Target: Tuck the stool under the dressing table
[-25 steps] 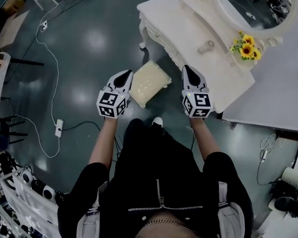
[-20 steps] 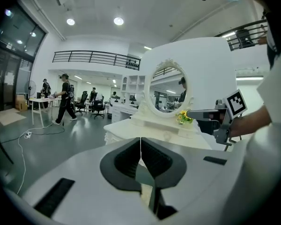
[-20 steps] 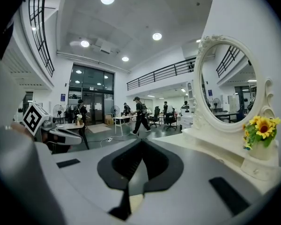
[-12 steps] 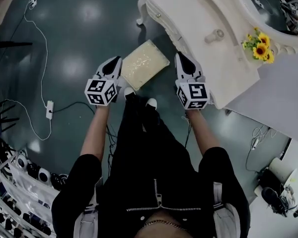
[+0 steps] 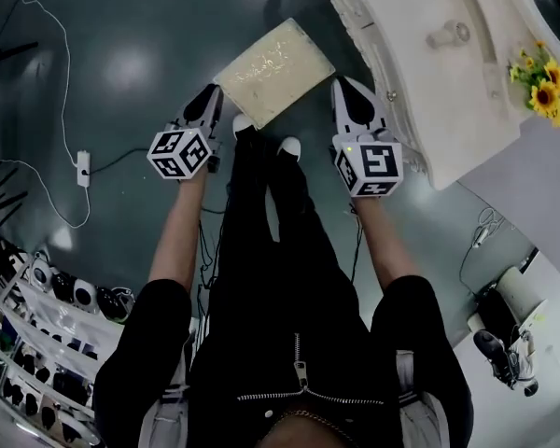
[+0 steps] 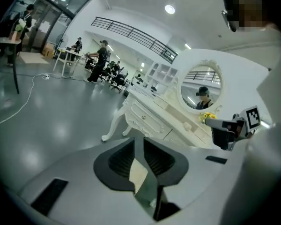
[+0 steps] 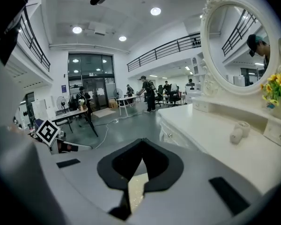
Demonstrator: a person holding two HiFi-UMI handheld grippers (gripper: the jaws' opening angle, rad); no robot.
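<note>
The stool [image 5: 273,71], with a cream cushion, stands on the dark floor just off the white dressing table [image 5: 420,101], not beneath it. My left gripper [image 5: 205,103] hovers by the stool's near left corner, jaws together and empty. My right gripper [image 5: 351,97] is at the near right corner, between stool and table edge, also shut on nothing. In the left gripper view the gripper [image 6: 139,142] faces the table [image 6: 150,114], with a sliver of cushion [image 6: 139,175] below the jaws. The right gripper [image 7: 141,146] looks along the tabletop [image 7: 210,130] and also shows the cushion [image 7: 136,186].
Sunflowers [image 5: 541,73] and a small knob-like object [image 5: 446,35] sit on the table below the oval mirror [image 7: 234,46]. A cable with a power strip [image 5: 82,164] lies on the floor at left. Shelves of gear [image 5: 37,343] stand at lower left. My shoes [image 5: 285,146] are next to the stool.
Both grippers have come down and forward, from above the stool's sides to its near corners. The view has shifted toward the table and the left gripper has rolled.
</note>
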